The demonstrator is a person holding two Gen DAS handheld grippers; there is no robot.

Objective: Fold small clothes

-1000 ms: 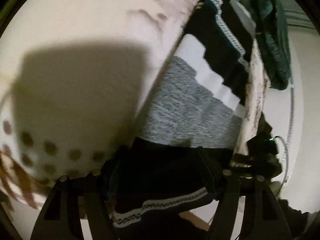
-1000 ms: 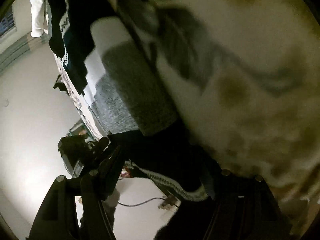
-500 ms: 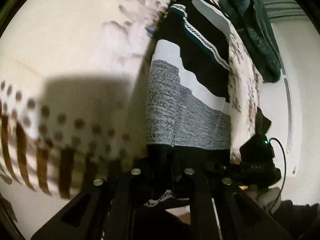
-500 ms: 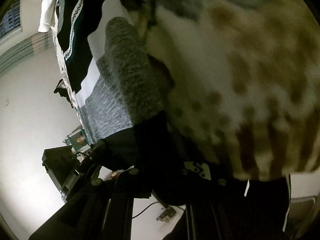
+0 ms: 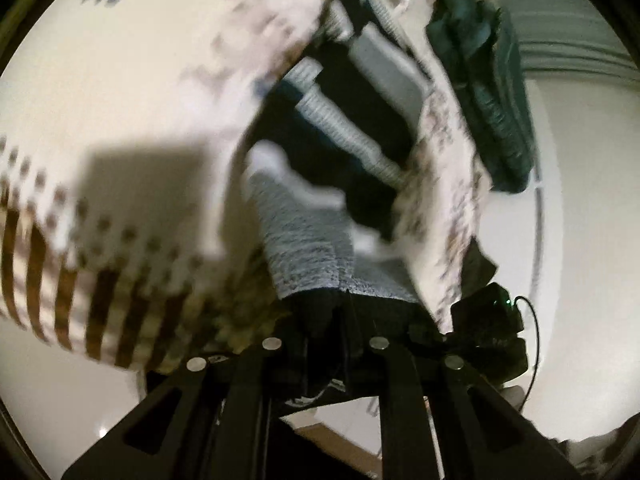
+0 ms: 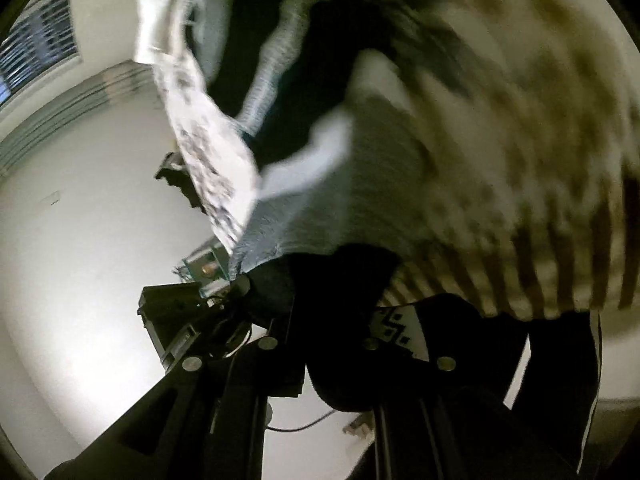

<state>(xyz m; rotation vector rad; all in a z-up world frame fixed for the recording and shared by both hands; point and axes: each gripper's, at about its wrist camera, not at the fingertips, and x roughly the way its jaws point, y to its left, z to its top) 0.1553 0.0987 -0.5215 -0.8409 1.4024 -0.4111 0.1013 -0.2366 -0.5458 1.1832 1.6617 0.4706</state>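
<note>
At 6 o'clock, the black hem of the striped garment (image 5: 320, 240) is pinched in the closed jaws of the left gripper (image 5: 326, 346) and right gripper (image 6: 320, 346). Beyond, toward 12 o'clock, the garment is stretched over the patterned bed cover (image 5: 120, 80). A fold seems begun; next, the hem should be carried across evenly.

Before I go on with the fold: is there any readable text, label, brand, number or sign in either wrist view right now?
None: no readable text, number or sign in either wrist view.
The white band on the black, grey and white knitted garment bears a black geometric pattern, not letters.
The cream patterned bedspread shows only blurred dots, stripes and flowers.
The black box with a green light shows no legible marking.
</note>
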